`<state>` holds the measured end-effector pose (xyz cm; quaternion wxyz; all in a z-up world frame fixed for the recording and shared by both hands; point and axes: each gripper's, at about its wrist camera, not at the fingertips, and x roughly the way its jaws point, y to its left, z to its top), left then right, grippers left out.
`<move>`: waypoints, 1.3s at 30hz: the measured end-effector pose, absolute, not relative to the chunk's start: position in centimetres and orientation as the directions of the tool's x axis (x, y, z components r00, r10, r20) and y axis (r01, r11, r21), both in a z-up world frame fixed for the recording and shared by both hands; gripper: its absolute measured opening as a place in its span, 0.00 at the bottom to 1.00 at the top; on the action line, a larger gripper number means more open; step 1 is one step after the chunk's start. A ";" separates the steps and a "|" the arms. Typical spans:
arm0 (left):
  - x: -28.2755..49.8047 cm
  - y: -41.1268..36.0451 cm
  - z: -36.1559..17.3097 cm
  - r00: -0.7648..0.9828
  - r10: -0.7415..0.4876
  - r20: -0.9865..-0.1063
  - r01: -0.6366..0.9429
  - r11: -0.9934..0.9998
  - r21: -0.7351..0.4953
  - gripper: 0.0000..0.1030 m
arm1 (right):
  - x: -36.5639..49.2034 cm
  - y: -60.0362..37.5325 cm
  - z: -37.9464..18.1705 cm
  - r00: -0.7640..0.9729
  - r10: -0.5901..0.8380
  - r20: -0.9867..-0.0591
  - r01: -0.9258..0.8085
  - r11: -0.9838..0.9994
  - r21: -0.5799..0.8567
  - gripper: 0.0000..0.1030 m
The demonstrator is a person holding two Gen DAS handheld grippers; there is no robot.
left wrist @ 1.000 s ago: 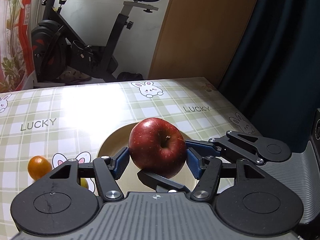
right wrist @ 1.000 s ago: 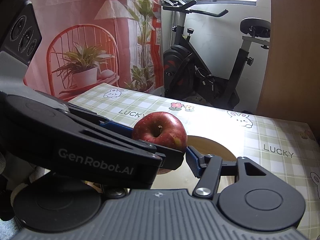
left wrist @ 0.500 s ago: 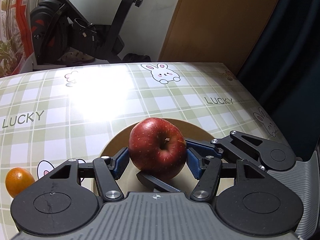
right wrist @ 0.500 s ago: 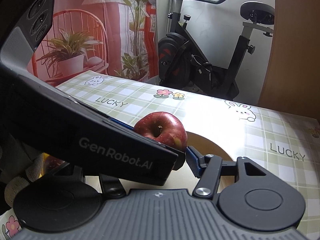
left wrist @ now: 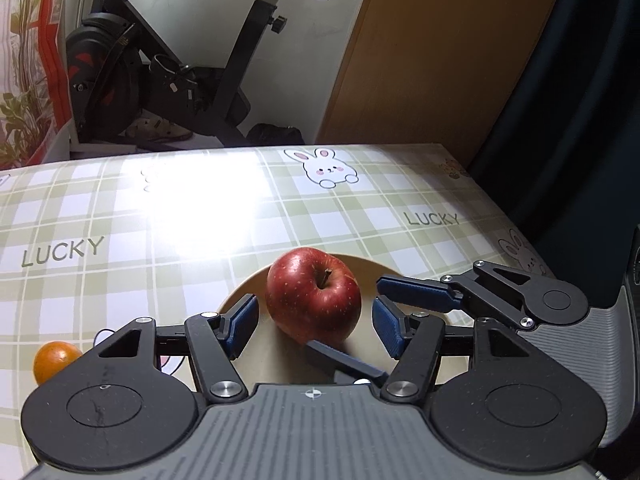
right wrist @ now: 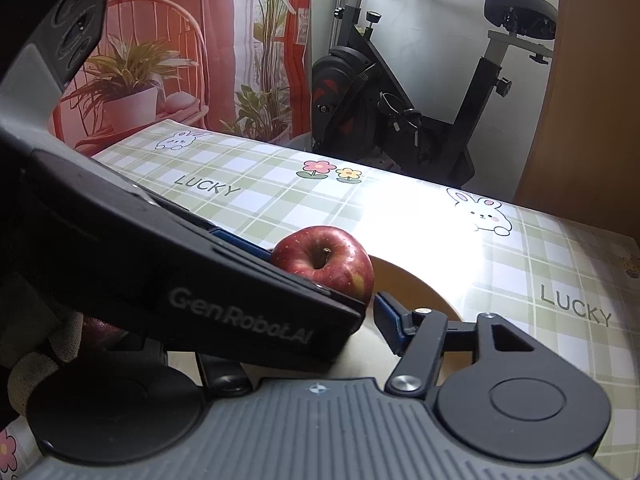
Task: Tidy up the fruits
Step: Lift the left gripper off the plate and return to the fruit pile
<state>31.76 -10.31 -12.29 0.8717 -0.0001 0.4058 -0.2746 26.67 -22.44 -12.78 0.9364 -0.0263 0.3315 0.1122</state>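
apple (left wrist: 313,294) is sitting on the beige plate (left wrist: 408,336), stem up, about mid-plate, resting on its own weight. nothing visibly pressing it.

left gripper (left wrist: 313,322): fingers apart, blue pads (left wrist: 240,322) flanking the apple with a visible gap on both sides. not clamped.

right gripper (right wrist: 362,312): jaws have just been opening. apple sits between them, one dark finger runs low across in front of it, and in the left wrist view the other blue pad (left wrist: 420,292) stands clear off to the apple's right. reads as a release, pads off the fruit. in its own camera the left gripper's body blocks the near finger, so contact on that side can't be confirmed from there.

small orange (left wrist: 56,360) is on the checked tablecloth (left wrist: 120,280), well apart from the plate, left of the left gripper. untouched.

something dark red sits low at the left edge of the right wrist view, behind a gloved hand (right wrist: 36,356); too hidden to call.

progress, my read: apple is placed, so one fruit done. left: back both grippers off without nudging the apple, then get the orange onto the plate. any other fruit outside these views, can't tell. roughly midway at best.
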 end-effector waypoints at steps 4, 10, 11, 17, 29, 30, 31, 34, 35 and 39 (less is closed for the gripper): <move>29.9 -7.9 -8.9 0.582 -0.489 -0.649 0.466 0.855 -0.226 0.64 | 25.5 -23.4 -11.0 0.763 0.186 -0.619 -0.207 0.978 0.038 0.66; 27.9 -3.2 -3.0 0.698 -0.449 -0.558 0.413 0.889 -0.199 0.64 | 23.0 -24.8 -7.0 0.801 0.188 -0.569 -0.183 0.981 0.068 0.74; 27.6 -2.4 -2.1 0.718 -0.438 -0.541 0.404 0.895 -0.187 0.64 | 22.7 -25.0 -6.3 0.808 0.191 -0.558 -0.178 0.981 0.078 0.74; 26.0 0.9 0.8 0.781 -0.373 -0.501 0.322 0.928 -0.188 0.64 | 21.6 -25.3 -1.8 0.869 0.183 -0.461 -0.135 0.981 0.137 0.74; 22.3 2.4 -1.5 0.780 -0.362 -0.510 0.289 0.932 -0.220 0.74 | 18.5 -23.6 -1.3 0.891 0.177 -0.418 -0.096 0.973 0.208 0.74; 22.5 2.2 -1.8 0.775 -0.359 -0.521 0.282 0.933 -0.223 0.73 | 18.2 -23.4 -1.5 0.891 0.178 -0.418 -0.092 0.972 0.218 0.74; 22.6 2.0 -2.2 0.770 -0.355 -0.530 0.279 0.935 -0.221 0.73 | 18.0 -23.4 -1.7 0.889 0.183 -0.419 -0.094 0.970 0.224 0.74; 23.5 1.2 -2.9 0.751 -0.340 -0.566 0.282 0.940 -0.189 0.72 | 17.7 -22.8 -2.2 0.884 0.191 -0.427 -0.112 0.973 0.204 0.74; 23.7 1.0 -3.0 0.745 -0.335 -0.576 0.283 0.942 -0.181 0.72 | 17.8 -22.7 -2.4 0.882 0.193 -0.430 -0.118 0.974 0.196 0.74; 24.0 0.7 -2.7 0.746 -0.312 -0.589 0.273 0.949 -0.157 0.71 | 18.3 -22.6 -3.3 0.868 0.215 -0.448 -0.131 0.968 0.212 0.74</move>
